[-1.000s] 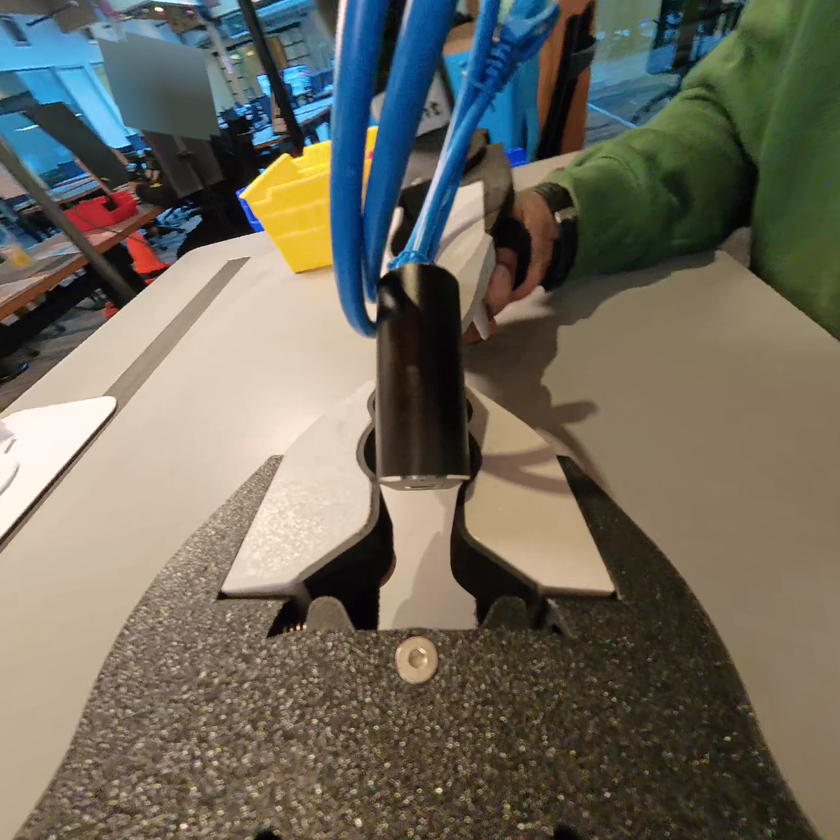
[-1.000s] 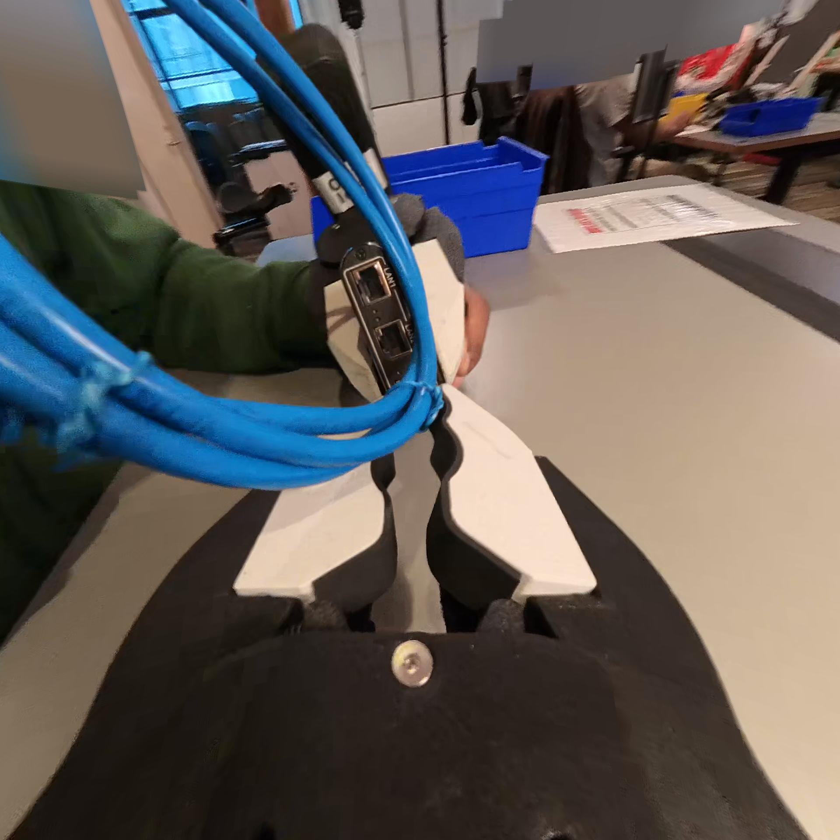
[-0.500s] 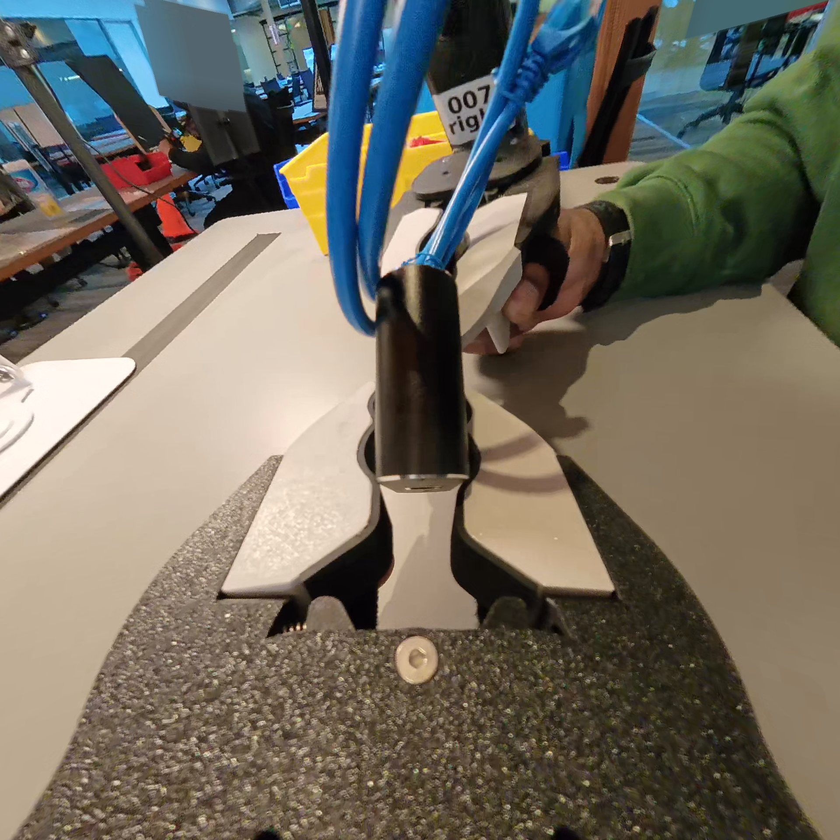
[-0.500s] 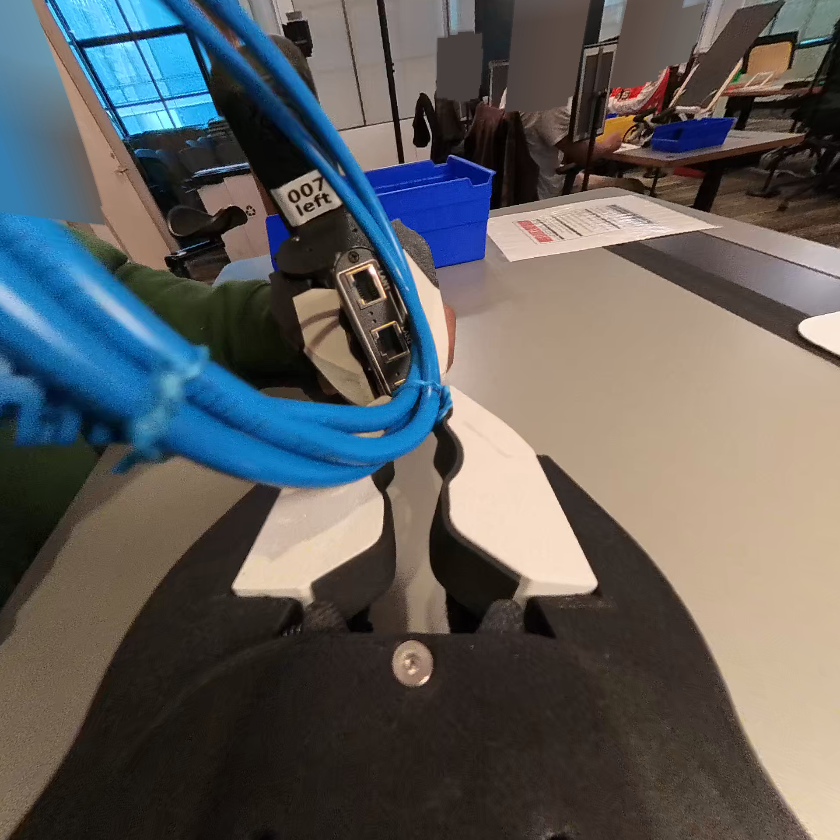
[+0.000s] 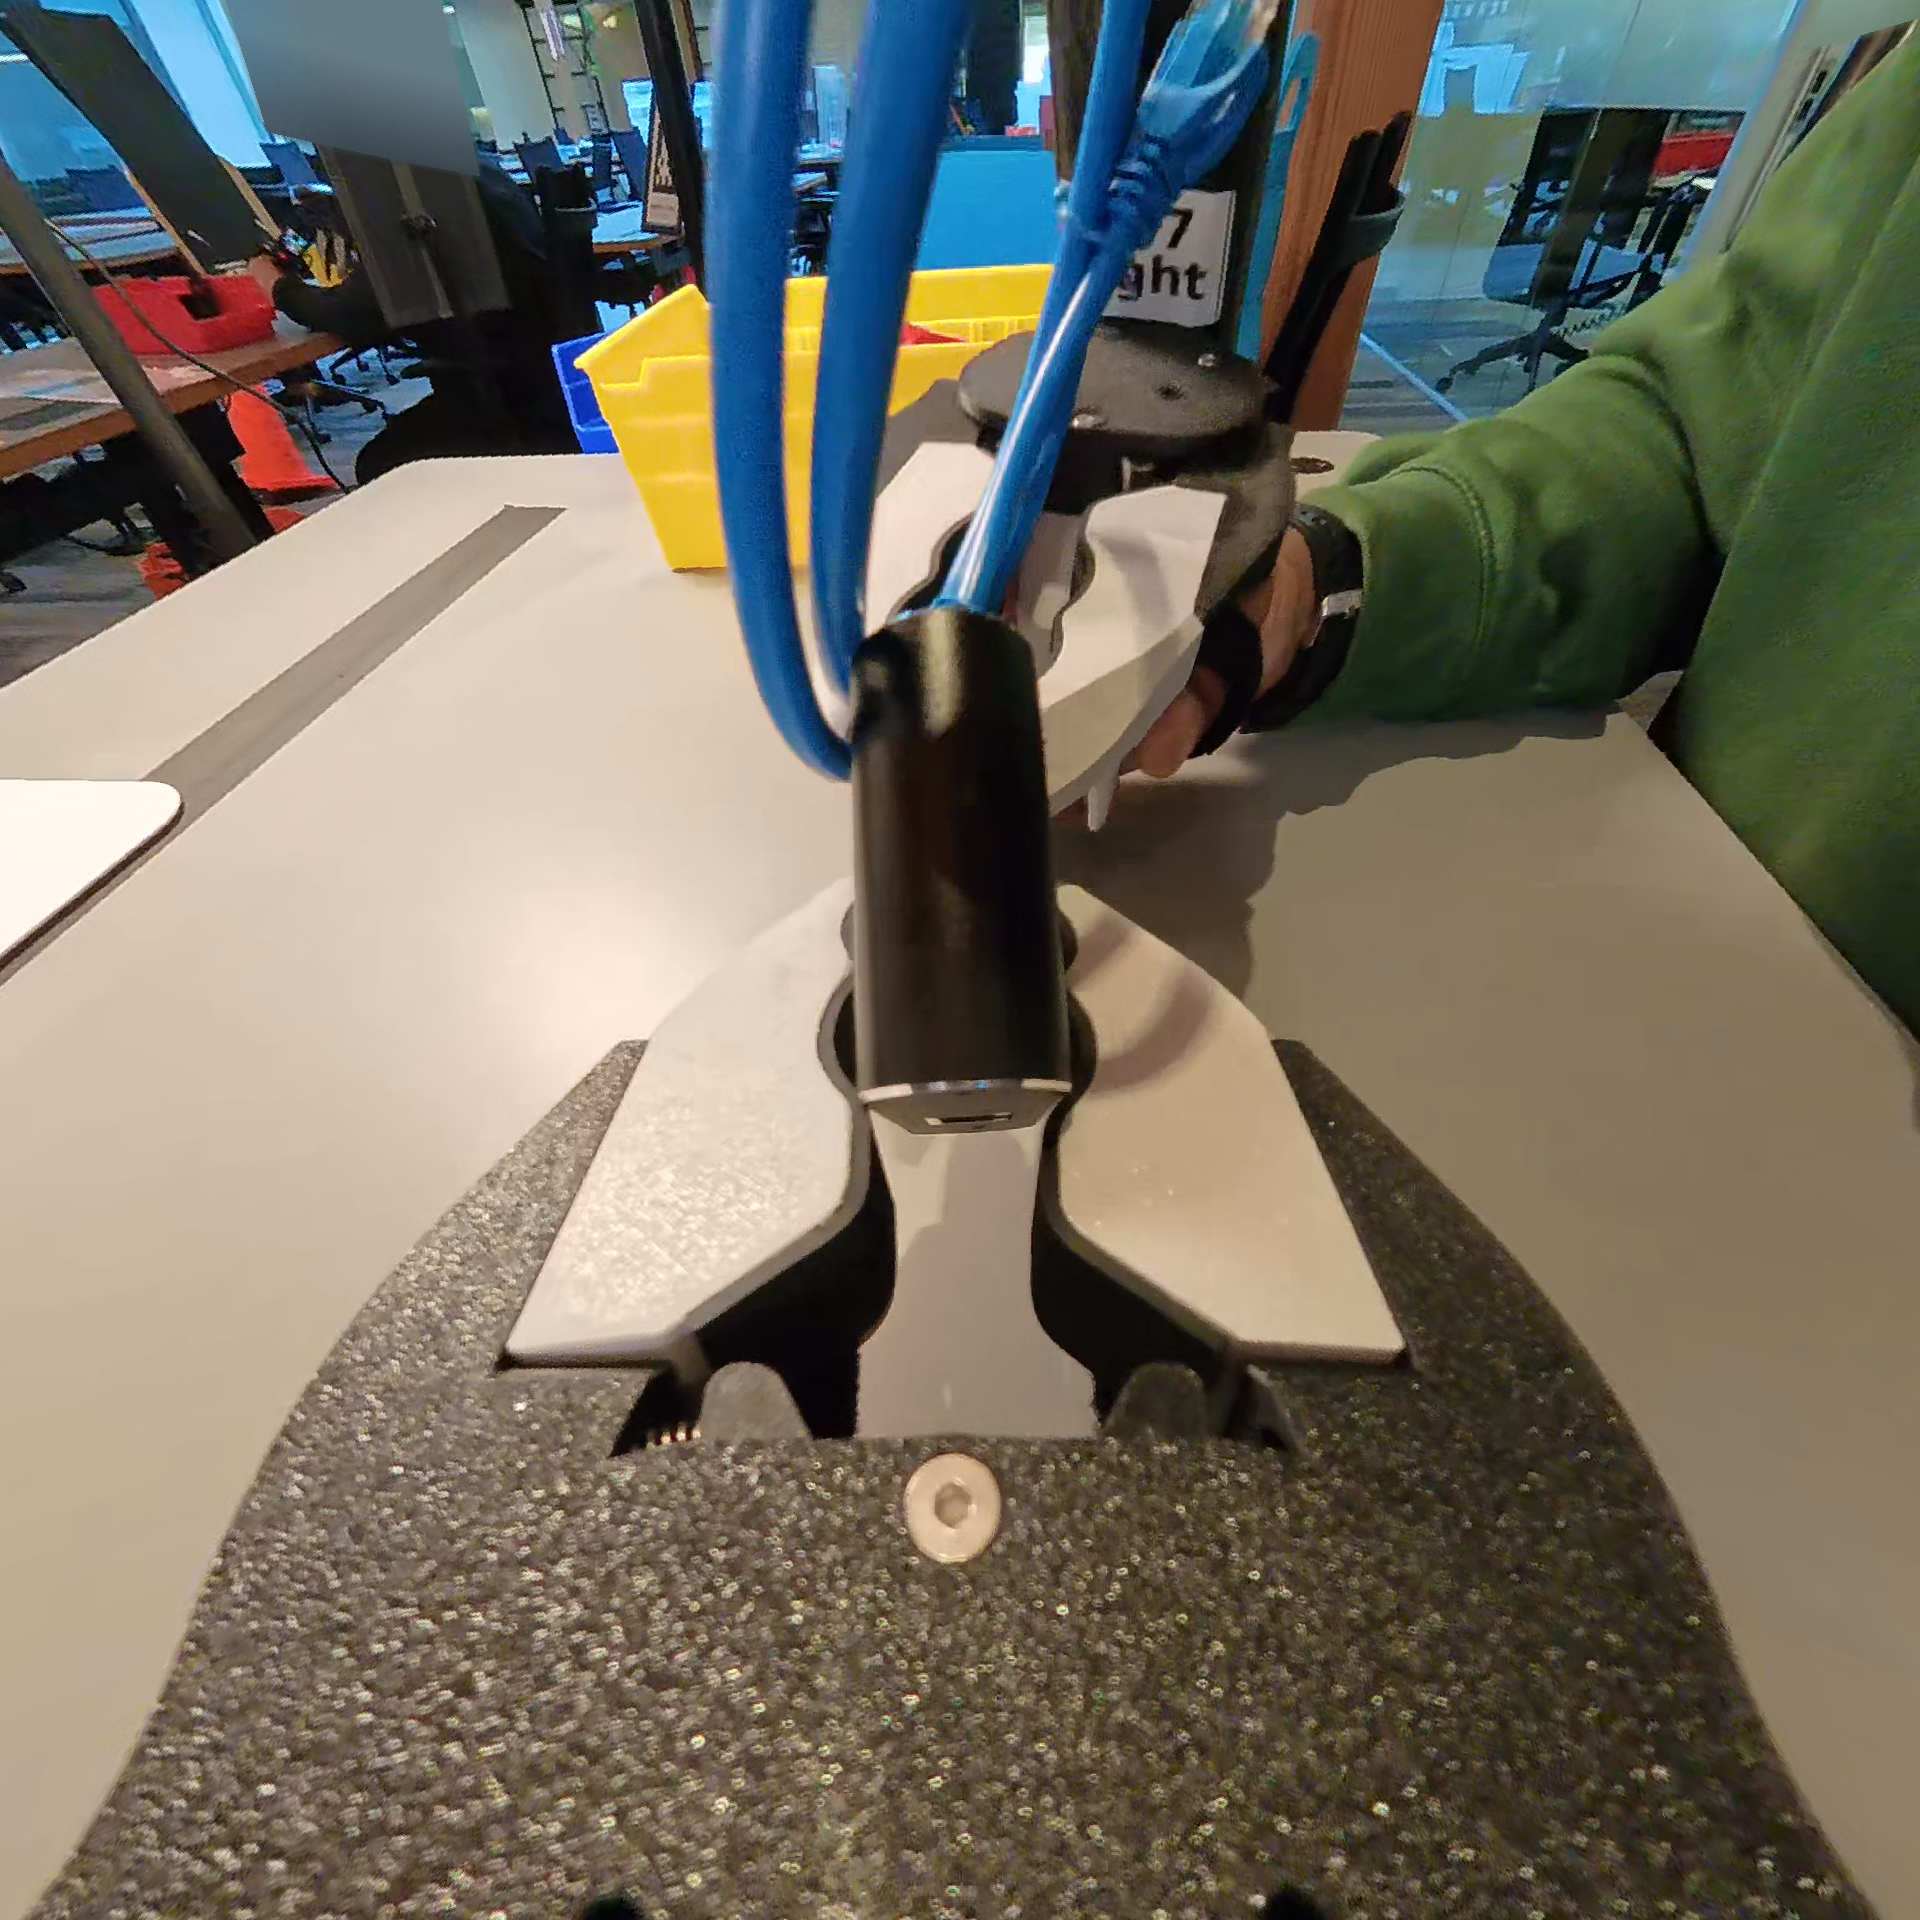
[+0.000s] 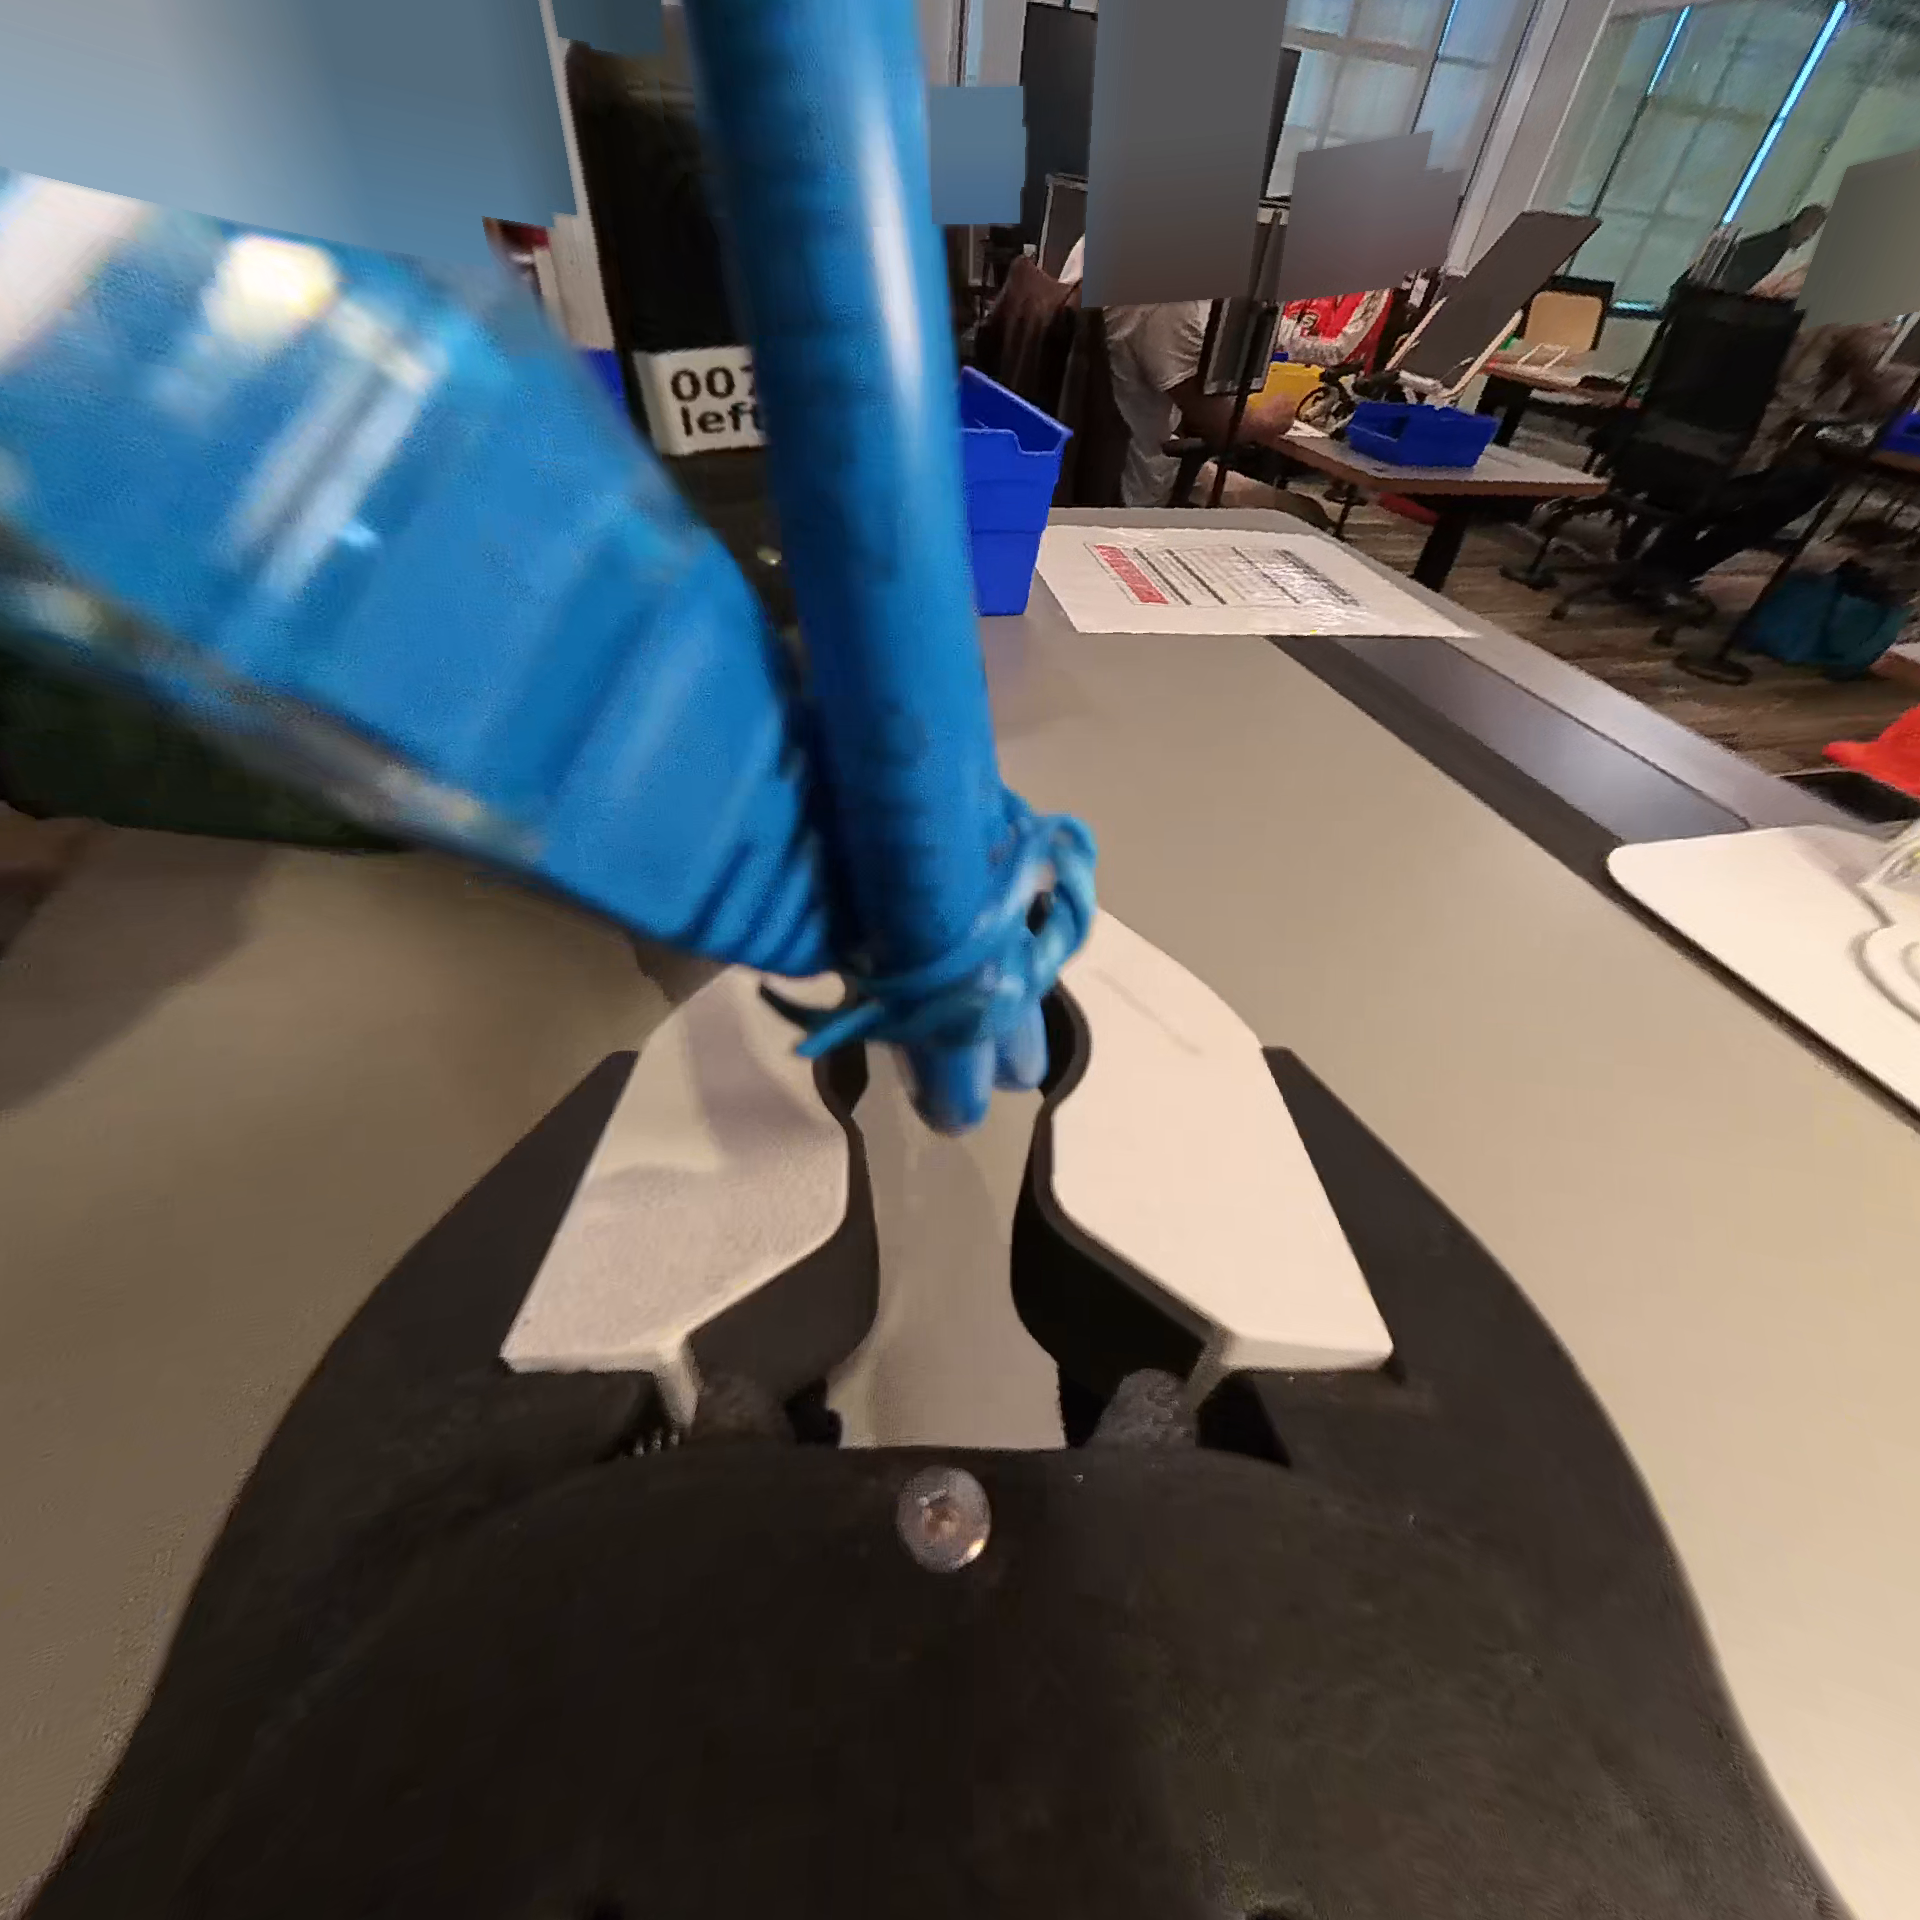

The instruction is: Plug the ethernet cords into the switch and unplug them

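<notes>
The left gripper (image 5: 961, 997) is clenched on the switch (image 5: 954, 883), a black, oblong device that stands nearly upright between its 2 grey fingers (image 5: 727, 1132), lifted above the grey table (image 5: 416, 935). The switch's lower end, with a silver rim and a small port, faces the left wrist camera. Above its top end, loops of blue ethernet cords (image 5: 790, 364) rise out of the top of the picture, and a blue plug (image 5: 1195, 94) shows up there beside them; whether any cord is seated in the switch cannot be told from this side.

The right gripper (image 6: 951, 1049) is clenched on the bundle of the same blue ethernet cords (image 6: 862, 520) at a spot where a thin blue tie (image 6: 997, 935) is wound around them. 1 thick strand runs straight up from the white fingers (image 6: 1174, 1132), while a blurred blue mass spreads to the left, very near the lens.

In the left wrist view the right gripper (image 5: 1049, 623) shows just beyond the switch, held by a hand (image 5: 1236, 665) in a green sleeve (image 5: 1621, 499). Behind it on the table stands a yellow bin (image 5: 675, 436). In the right wrist view a blue bin (image 6: 1003, 488) and a laminated sheet (image 6: 1236, 582) lie farther back on the table
</notes>
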### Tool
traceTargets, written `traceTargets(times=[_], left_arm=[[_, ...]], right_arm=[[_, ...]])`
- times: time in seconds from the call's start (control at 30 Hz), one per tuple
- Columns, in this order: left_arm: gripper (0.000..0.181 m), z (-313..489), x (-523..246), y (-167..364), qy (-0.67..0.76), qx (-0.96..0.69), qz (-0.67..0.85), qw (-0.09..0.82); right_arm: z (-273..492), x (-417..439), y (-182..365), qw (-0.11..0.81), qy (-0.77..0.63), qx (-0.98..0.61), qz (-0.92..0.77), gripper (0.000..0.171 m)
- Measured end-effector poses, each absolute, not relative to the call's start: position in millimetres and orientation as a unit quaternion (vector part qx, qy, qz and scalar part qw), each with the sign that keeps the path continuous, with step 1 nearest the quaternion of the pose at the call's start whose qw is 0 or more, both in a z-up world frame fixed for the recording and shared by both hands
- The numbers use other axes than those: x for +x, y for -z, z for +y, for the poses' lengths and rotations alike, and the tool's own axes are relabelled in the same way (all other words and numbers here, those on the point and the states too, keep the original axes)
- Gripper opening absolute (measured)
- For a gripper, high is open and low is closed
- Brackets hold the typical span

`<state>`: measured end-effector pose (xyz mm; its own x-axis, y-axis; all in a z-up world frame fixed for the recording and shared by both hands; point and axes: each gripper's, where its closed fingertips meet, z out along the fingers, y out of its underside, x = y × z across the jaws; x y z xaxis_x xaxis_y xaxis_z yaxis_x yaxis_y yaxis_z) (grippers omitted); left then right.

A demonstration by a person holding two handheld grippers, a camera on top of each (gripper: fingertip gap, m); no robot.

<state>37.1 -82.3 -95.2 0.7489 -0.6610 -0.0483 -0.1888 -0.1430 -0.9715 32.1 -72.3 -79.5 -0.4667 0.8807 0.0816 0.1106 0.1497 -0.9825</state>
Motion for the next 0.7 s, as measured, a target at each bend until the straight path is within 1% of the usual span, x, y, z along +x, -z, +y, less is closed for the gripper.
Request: traceTargets(times=[0.1,0.23,0.4,0.57,0.7], left_arm=[[0.028,-83,38,97,0.199,-0.731,0.297,0.582],[0.028,-85,43,100,0.196,-0.731,0.314,0.574],[0.029,-87,47,100,0.203,-0.726,0.322,0.573],[0.028,-91,49,93,0.243,-0.717,0.309,0.575],[0.029,-86,46,89,0.222,-0.713,0.294,0.596]], right_arm=[[-73,33,82,0.350,-0.531,-0.365,-0.680,0.027],[-78,40,87,0.311,-0.537,-0.350,-0.702,0.025],[-80,45,89,0.285,-0.543,-0.339,-0.713,0.022],[-85,46,86,0.284,-0.554,-0.329,-0.710,0.020],[-82,43,83,0.317,-0.535,-0.335,-0.708,0.018]])
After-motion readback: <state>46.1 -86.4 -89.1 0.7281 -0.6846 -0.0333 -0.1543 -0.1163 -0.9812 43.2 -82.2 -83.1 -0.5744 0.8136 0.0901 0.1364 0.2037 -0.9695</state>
